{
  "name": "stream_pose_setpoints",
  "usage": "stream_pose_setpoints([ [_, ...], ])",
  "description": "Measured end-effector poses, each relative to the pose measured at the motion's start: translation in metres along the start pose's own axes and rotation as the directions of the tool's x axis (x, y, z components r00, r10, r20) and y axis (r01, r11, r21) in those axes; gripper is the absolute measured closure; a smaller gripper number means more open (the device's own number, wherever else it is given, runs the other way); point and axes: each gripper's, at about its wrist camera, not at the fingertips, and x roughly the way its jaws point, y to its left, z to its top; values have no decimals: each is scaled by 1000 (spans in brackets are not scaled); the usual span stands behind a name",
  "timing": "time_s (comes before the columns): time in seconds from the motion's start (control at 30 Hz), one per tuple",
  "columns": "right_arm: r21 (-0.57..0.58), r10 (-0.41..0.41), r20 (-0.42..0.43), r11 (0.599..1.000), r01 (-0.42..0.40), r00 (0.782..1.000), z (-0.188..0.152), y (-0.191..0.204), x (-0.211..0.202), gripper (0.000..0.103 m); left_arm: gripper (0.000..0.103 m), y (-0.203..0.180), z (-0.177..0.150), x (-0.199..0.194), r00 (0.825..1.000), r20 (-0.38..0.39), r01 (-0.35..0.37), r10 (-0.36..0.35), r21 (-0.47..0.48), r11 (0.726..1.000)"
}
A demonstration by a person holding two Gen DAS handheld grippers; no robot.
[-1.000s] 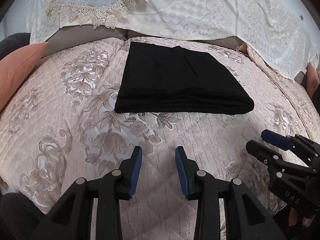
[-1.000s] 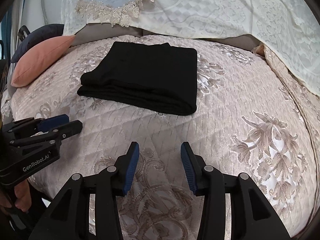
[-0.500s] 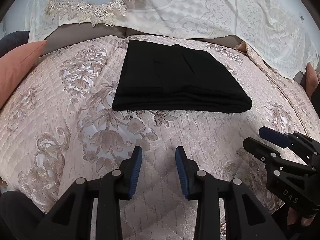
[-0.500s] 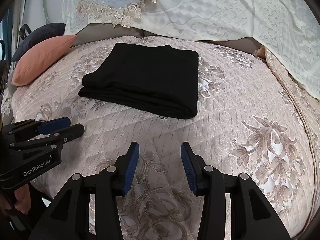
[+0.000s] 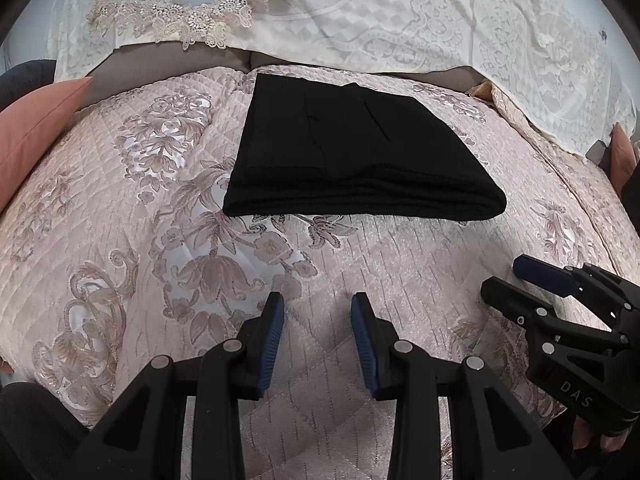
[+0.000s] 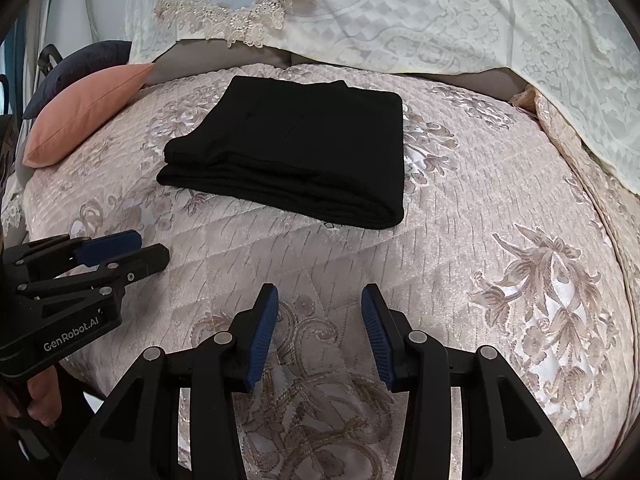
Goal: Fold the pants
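Note:
Black pants lie folded into a flat rectangular stack on the pink quilted bedspread, toward the far side. My left gripper hovers over the spread well short of the stack, open, nothing between its blue pads. My right gripper also stands open and empty, nearer than the pants. Each gripper shows in the other's view: the right gripper at the right edge, the left gripper at the left edge.
A salmon cushion and a dark cushion lie at the far left. White lace covers drape the backrest behind the pants. A hand grips the left tool's handle.
Both views have shifted only slightly, so the pants sit marginally differently in frame. The pants lie unchanged and both grippers keep the same opening.

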Motion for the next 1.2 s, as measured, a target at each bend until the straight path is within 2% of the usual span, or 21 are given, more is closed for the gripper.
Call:
stream_pose_setpoints([
  [1.2,1,7,-9,1000,-7,1000,-1,-1,2,57,60,-2,0,2,1000,-6,6,-6,2,1000],
])
